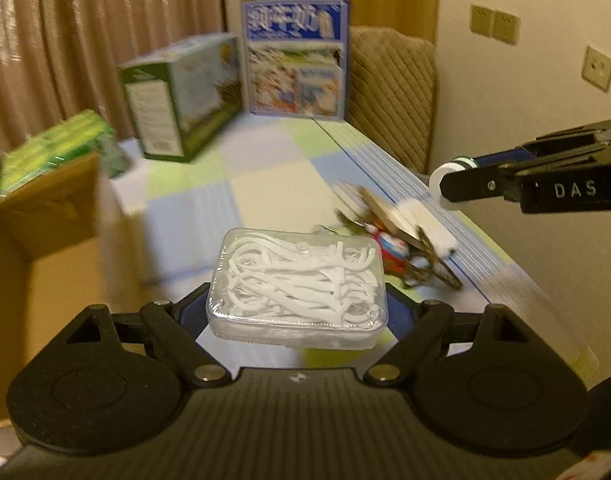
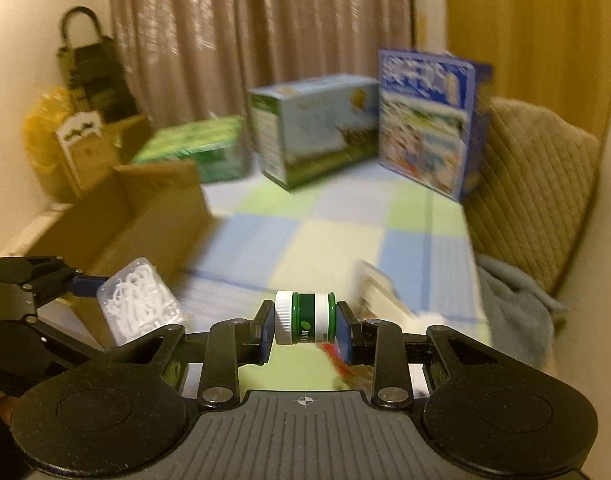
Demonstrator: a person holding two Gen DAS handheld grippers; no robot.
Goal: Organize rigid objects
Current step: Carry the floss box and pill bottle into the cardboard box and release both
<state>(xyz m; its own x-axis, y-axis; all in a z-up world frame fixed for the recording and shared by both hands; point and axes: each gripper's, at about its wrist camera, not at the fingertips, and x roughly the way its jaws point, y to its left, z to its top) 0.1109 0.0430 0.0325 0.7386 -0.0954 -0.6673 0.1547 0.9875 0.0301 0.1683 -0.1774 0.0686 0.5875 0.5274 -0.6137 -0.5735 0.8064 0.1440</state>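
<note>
With my left gripper (image 1: 297, 312) clamped on the clear box of floss picks (image 1: 297, 288) and my right gripper (image 2: 305, 320) pinching a small green jar (image 2: 305, 318) sideways, both clear of the mat, I judge the next move is carrying them to the cardboard box (image 2: 145, 208) ahead-left.

We've got a checkered blue, green and cream mat (image 2: 341, 236) on the table, brownish curtains (image 2: 257, 40) behind it, and a quilted tan chair back (image 2: 533, 184) off to the right. A grey cloth (image 2: 513, 300) sits beside that chair. Yellow bag (image 2: 45, 132) and dark handled bag (image 2: 91, 64) are over by the left wall, wall sockets (image 1: 495, 24) too.
</note>
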